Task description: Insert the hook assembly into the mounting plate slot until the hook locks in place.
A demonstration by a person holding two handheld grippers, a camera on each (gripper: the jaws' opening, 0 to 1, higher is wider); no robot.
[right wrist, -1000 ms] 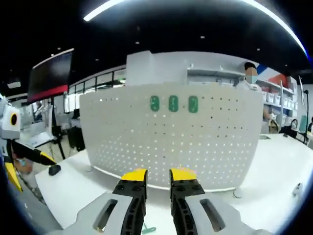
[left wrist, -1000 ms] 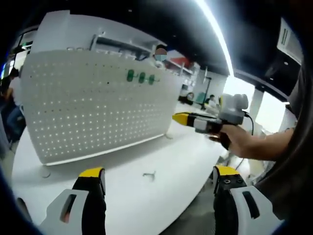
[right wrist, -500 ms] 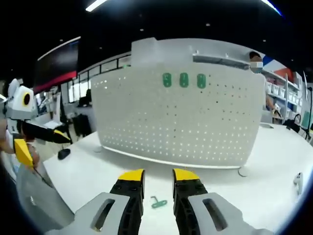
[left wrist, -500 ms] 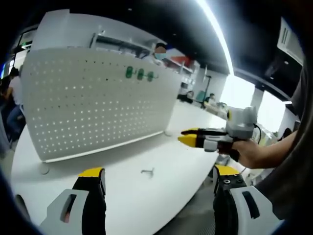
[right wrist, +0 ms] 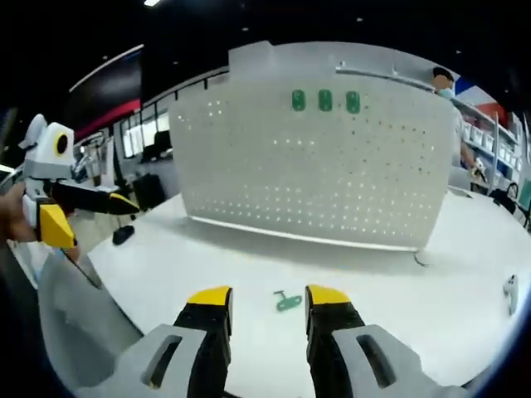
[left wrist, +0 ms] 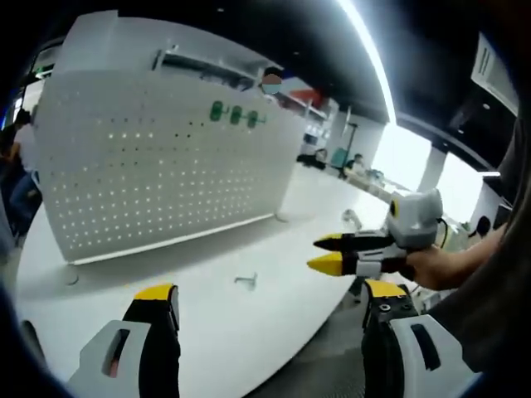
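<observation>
both cameras have dipped toward the table since a second ago, and the right gripper (right wrist: 265,297) has come down over the loose green hook (right wrist: 288,300). that hook lies flat on the white table (right wrist: 465,290) just ahead of the right jaws, roughly centred between the tips, long axis running sideways across them. right is clearly nearer; the left gripper (left wrist: 270,292) hangs well back with jaws wide apart. right jaws part-open, holding nothing. count: one loose hook, three green hooks (right wrist: 325,100) already up on the one pegboard (right wrist: 315,174).
</observation>
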